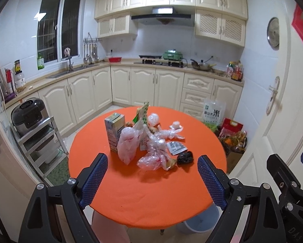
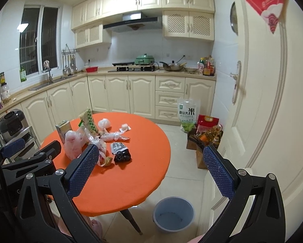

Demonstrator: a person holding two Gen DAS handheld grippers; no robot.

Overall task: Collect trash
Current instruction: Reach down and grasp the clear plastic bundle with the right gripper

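Here both tongs (image 1: 152,169) (image 2: 149,162) gape empty; bucket (image 1: 200,222) half hidden under orange table (image 1: 147,198).

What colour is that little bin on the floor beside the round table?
The bin is grey-blue; the right wrist view shows it best.

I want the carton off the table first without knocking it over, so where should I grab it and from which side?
Grip the carton across its narrow upper body, coming in from the near table edge with the open left gripper. It stands upright at the left end of the pile, its left side free. A plastic bag leans against its right lower side, so staying high probably avoids snagging it.
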